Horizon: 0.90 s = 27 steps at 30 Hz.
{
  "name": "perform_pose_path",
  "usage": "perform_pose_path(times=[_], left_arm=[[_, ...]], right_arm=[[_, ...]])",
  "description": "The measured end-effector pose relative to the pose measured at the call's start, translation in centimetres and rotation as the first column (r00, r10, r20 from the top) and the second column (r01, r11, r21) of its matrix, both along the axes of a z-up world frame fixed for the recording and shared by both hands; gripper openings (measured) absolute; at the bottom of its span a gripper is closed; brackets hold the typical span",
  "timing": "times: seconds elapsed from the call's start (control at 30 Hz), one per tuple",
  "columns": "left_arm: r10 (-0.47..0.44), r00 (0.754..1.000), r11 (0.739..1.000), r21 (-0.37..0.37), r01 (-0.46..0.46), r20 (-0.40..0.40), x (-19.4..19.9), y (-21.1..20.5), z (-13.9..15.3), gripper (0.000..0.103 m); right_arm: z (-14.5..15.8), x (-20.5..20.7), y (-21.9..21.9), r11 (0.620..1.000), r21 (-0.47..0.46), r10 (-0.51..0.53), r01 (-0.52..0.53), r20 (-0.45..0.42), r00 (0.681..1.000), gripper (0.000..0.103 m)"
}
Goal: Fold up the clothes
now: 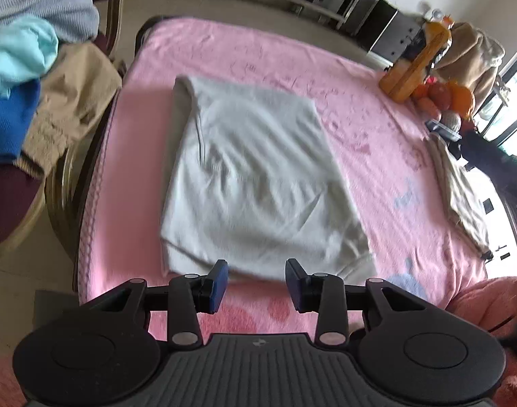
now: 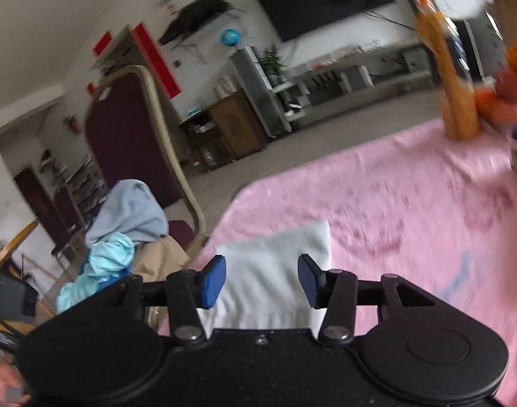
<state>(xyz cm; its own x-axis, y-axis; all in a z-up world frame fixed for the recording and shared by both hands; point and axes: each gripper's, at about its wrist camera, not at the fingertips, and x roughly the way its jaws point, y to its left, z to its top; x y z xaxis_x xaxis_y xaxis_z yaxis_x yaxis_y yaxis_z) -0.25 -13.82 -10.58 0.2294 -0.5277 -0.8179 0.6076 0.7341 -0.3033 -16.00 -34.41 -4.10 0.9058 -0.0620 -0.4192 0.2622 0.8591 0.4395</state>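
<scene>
Pale grey-white garment folded into rough rectangle, lying flat on pink blanket, centre of left wrist view; rounded fold at 11 o'clock corner, soft creases across top.

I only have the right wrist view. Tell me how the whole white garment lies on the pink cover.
Observer: The white garment lies folded into a rough rectangle, flat on the pink cover.
Operator: Report the left claw.
Observer: The left claw is open and empty, just short of the garment's near edge.
Operator: Say what else lies on the cover.
Observer: A beige garment lies along the right edge, apart from the white one.
</scene>
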Motion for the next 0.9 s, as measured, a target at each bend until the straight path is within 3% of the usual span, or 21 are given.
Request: perform_pose_path(times=[0.17, 0.27, 0.37, 0.43, 0.47, 0.53, 0.63, 0.73, 0.8, 0.9], left_arm=[[-0.007, 0.997, 0.999, 0.039, 0.004, 0.077, 0.3, -2.1, 1.0, 0.035], [0.011, 0.992, 0.996, 0.085, -0.022, 0.129, 1.4, -4.4, 1.3, 0.035], [0.036, 0.987, 0.988, 0.141, -0.058, 0.157, 3.6, -6.7, 0.5, 0.033], [0.06, 0.983, 0.978, 0.189, -0.093, 0.173, 5.2, -8.0, -0.3, 0.025], [0.071, 0.981, 0.972, 0.21, -0.108, 0.178, 6.0, -8.5, -0.7, 0.021], [0.081, 0.979, 0.969, 0.214, -0.121, 0.187, 7.1, -9.3, -1.3, 0.021], [0.068, 0.986, 0.987, 0.136, -0.089, 0.154, 8.5, -10.1, -1.9, 0.021], [0.03, 0.986, 0.989, 0.135, -0.053, 0.165, 9.6, -11.8, -2.7, 0.021], [-0.006, 0.981, 0.985, 0.171, -0.028, 0.196, 10.4, -13.0, -3.7, 0.021], [-0.023, 0.968, 0.978, 0.209, -0.03, 0.249, 12.2, -14.0, -5.1, 0.029]], right_arm=[[5.0, 1.0, -1.8, 0.98, -0.193, 0.036, -0.041, -0.026, 0.999, 0.057], [5.5, 2.4, -3.0, 0.958, -0.286, 0.016, -0.034, -0.065, 0.998, 0.057], [4.3, 4.8, -4.4, 0.929, -0.368, -0.02, -0.026, -0.12, 0.993, 0.057], [2.6, 6.6, -4.7, 0.878, -0.477, -0.049, -0.035, -0.164, 0.985, 0.052], [1.7, 7.6, -4.8, 0.856, -0.516, -0.064, -0.045, -0.192, 0.979, 0.04], [-0.2, 9.5, -5.2, 0.848, -0.523, -0.062, -0.078, -0.245, 0.968, 0.024], [-2.7, 12.6, -6.1, 0.914, -0.39, -0.014, -0.109, -0.299, 0.954, 0.023], [-5.2, 15.4, -6.9, 0.967, -0.185, 0.107, -0.172, -0.315, 0.943, 0.023], [-7.0, 17.3, -7.6, 0.976, -0.028, 0.198, -0.217, -0.307, 0.931, 0.023], [-10.4, 20.1, -8.6, 0.936, 0.201, 0.341, -0.29, -0.296, 0.892, 0.02]])
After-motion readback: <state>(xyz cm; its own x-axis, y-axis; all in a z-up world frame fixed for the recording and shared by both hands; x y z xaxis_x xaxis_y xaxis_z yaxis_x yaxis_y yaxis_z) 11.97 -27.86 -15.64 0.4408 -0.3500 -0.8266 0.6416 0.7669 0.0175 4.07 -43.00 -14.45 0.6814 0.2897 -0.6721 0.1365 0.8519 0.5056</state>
